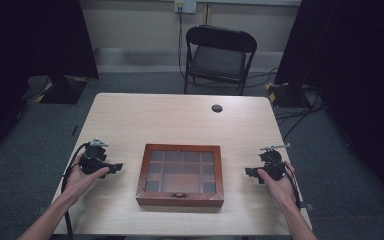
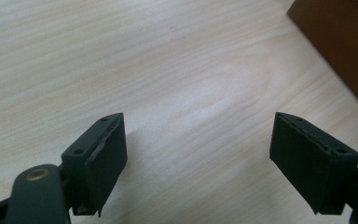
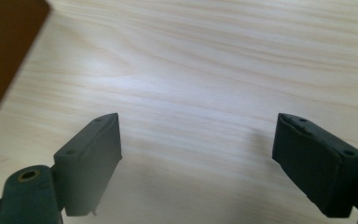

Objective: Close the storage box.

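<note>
one closed glass-lidded wooden box [image 1: 180, 174] of dim compartments between my two wide-spread grippers, left gripper [image 1: 118, 167] and right gripper [image 1: 248, 172]

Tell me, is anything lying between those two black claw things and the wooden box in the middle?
Nothing visible does. The wooden box sits closed at the table's centre, with bare tabletop between it and the left gripper and the right gripper. Both hold their jaws open and empty, pointing inward toward it.

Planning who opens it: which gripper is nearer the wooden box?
Left, slightly. The left gripper sits just off the wooden box's left side; the right gripper is a little farther off its right side.
</note>
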`<state>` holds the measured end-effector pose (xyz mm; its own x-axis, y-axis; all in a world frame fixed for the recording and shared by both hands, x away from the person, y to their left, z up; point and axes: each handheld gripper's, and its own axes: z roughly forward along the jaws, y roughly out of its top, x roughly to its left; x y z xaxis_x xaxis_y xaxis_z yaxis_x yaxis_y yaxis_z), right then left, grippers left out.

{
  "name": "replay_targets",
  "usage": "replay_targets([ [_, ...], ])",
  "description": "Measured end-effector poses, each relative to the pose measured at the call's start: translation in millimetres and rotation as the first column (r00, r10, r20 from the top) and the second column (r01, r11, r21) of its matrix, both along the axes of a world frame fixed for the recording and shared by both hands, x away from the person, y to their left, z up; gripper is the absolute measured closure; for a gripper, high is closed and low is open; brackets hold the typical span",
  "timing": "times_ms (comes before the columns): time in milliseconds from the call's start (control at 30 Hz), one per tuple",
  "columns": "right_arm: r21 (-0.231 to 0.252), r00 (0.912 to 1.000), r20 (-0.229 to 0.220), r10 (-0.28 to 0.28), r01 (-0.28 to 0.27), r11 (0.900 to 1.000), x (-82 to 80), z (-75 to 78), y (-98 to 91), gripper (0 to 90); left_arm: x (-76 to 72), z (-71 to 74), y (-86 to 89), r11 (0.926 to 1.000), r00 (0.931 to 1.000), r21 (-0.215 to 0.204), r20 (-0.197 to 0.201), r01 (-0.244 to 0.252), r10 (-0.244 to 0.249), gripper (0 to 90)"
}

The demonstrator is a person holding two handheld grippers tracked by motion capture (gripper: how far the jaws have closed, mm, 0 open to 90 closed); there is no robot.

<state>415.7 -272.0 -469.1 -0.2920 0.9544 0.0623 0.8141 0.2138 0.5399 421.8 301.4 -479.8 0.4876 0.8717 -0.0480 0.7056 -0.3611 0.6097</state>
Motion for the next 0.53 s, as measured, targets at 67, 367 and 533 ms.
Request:
replay_targets([
  [67, -0.035, 0.9980, 0.005, -0.062, 0.062, 0.9974, -1.3, -9.8, -1.3, 12.5, -1.9, -9.2, -2.9, 0.9994, 0.9989, 0.031, 0.043, 0.014, -0.016, 16.9],
  [367, -0.006, 0.9711, 0.228, -0.070, 0.073, 0.9973, -12.2, -32.3, 2.3, 0.0, -5.9, -23.4, -4.3, 0.9995, 0.9881, -0.032, 0.154, -0.007, 0.011, 2.3],
  [533, -0.006, 0.9711, 0.228, -0.070, 0.074, 0.9973, -12.0, -32.2, 2.6, 0.0, -5.6, -23.6, -4.5, 0.9993, 0.9887, -0.035, 0.149, -0.013, 0.018, 1.1],
])
